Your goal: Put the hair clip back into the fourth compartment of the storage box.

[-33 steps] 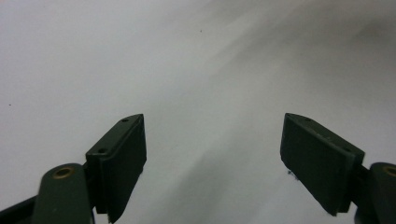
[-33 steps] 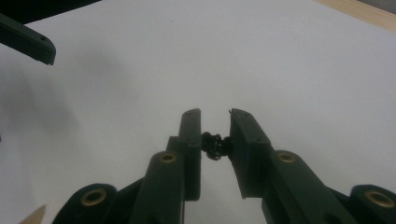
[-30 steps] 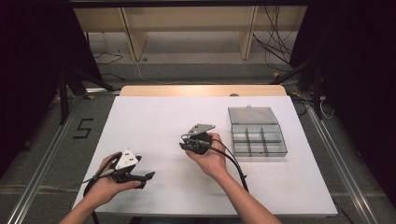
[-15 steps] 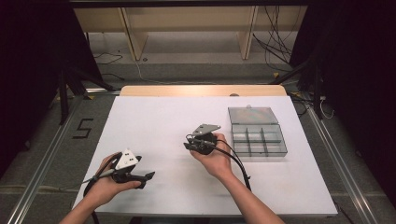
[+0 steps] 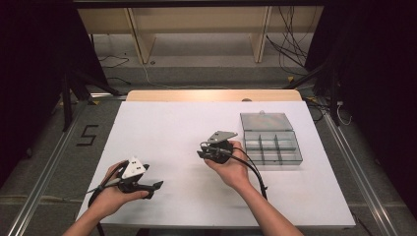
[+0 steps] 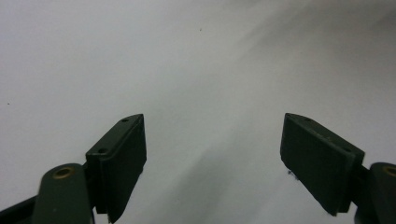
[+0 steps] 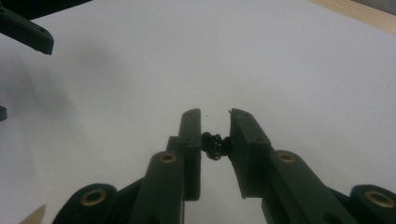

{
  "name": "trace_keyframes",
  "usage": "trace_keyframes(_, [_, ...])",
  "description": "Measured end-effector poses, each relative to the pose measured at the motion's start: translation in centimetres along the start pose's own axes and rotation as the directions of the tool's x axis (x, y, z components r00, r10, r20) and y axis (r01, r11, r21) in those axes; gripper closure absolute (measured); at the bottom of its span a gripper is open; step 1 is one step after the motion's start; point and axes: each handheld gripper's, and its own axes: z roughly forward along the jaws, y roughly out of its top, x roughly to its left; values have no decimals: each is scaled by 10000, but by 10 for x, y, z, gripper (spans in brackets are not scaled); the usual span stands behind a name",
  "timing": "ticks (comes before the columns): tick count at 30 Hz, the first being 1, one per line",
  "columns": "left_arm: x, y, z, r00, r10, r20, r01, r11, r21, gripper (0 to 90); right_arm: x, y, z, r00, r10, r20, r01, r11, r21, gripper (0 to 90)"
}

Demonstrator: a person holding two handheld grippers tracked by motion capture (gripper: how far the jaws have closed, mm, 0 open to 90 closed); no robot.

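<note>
While seen from the high view: white table (image 5: 167, 128) with two hands at its near side. Left gripper (image 5: 153, 186) held low at the near left corner, jaws pointing right across the bare surface. Right gripper (image 5: 201, 152) held near mid-table, just left of a clear compartment box (image 5: 272, 146) with its lid (image 5: 266, 121) folded back; contents too small to tell.

Left gripper view: jaws wide apart, nothing between them, plain white surface beyond.

Right gripper view: jaws drawn narrow, pinching a small black part (image 7: 215, 144) between the pads, above the white surface. Tip of the other gripper's jaw at upper left; wooden table edge (image 7: 359, 11) at upper right.
</note>
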Motion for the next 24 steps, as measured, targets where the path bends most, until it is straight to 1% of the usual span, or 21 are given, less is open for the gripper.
trace_keyframes(11, [0, 0, 0, 10000, -8, -17, 9, 10000, 15, 224, -2, -7, -7, 10000, 46, -21, -46, 10000, 33, 753])
trace_keyframes(24, [0, 0, 1, 10000, -19, -21, 20, 10000, 22, 224, -3, -12, -12, 10000, 28, -6, -28, 10000, -1, 753])
